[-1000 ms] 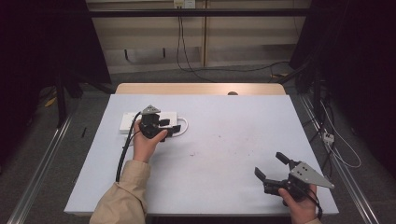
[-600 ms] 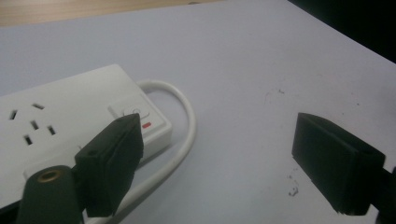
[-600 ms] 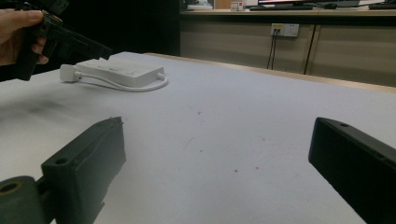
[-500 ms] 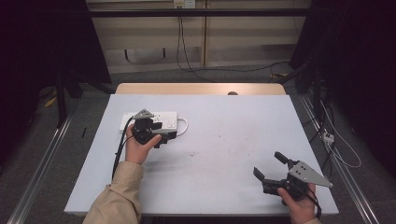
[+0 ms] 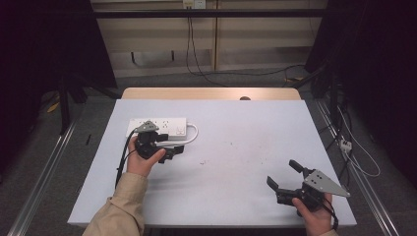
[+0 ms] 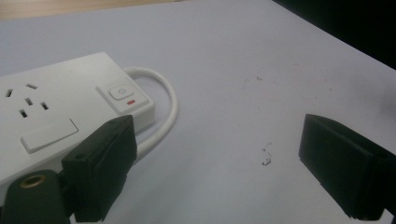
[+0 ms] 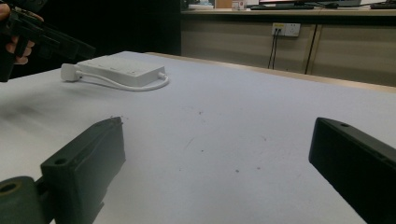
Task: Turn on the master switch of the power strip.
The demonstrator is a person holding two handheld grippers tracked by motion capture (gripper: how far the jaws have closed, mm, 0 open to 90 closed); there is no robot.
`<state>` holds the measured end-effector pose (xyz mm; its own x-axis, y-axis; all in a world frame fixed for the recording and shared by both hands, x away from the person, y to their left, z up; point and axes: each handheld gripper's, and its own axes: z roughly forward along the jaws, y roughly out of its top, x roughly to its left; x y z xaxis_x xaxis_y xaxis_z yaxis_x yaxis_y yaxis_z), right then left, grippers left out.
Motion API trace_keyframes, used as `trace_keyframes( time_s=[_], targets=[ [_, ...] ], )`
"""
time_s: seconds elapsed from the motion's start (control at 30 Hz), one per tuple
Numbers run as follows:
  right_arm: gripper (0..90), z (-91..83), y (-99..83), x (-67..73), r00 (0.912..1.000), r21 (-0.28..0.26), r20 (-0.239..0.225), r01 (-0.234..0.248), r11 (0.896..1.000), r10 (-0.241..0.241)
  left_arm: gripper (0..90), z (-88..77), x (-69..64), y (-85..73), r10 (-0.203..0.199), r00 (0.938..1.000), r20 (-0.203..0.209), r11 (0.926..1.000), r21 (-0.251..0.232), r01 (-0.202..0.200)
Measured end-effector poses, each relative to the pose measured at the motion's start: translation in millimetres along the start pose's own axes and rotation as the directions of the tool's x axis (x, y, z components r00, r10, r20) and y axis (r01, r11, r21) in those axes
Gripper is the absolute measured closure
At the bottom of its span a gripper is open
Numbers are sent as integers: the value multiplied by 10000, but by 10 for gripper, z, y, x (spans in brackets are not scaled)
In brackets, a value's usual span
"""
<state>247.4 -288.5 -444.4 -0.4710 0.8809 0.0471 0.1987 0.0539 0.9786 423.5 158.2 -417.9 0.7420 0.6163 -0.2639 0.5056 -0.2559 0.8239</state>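
From my remote station, I watched the left tool point(image 5: 169, 147) hover just off the near edge of the white power strip point(image 5: 160, 127), its jaws having just been opening and now standing wide with nothing between them. In the left gripper view the strip point(image 6: 56, 112) lay ahead and to the left of that tool, partly behind its left jaw, with the strip's switch point(image 6: 122, 93) and small red mark facing up. The strip's white cable point(image 6: 166, 107) looped out past the switch end and curved back under the tool's left jaw; I could not tell whether the jaw touched it. Bare table point(image 6: 243, 56) lay between the two jaws, marked by a few dark specks point(image 6: 266, 156).

The right tool point(image 5: 290, 179) rested well apart from the strip, near the table's point(image 5: 236, 147) front right corner, jaws spread wide and holding nothing. Seen from the right gripper view, the strip point(image 7: 123, 70) sat far ahead and to the left of that tool, its cable point(image 7: 119, 85) curling along the near side to a white plug end point(image 7: 69, 72), and the hand with the left tool point(image 7: 28, 32) hung beyond it at upper left.

No containers stood on the table; the strip's sockets point(image 5: 158, 124) held no plugs.
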Motion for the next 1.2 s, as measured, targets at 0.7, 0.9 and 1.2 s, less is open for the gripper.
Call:
trace_keyframes(
  time_s=[0.7, 0.9, 1.2],
  targets=[
    [31, 11, 10, 31, 10000, 14, -25, 61, 10000, -61, 96, -348, 20, -254, 38, 9993, -363, 9998, -169, -44],
    [31, 13, 12, 36, 10000, 27, -29, 70, 10000, -70, 95, -404, 31, -311, 67, 9994, -349, 9998, -168, -73],
    [31, 11, 14, 40, 10000, 28, -38, 88, 10000, -88, 94, -482, 30, -368, 139, 9986, -510, 9997, -179, -149]
  ],
)
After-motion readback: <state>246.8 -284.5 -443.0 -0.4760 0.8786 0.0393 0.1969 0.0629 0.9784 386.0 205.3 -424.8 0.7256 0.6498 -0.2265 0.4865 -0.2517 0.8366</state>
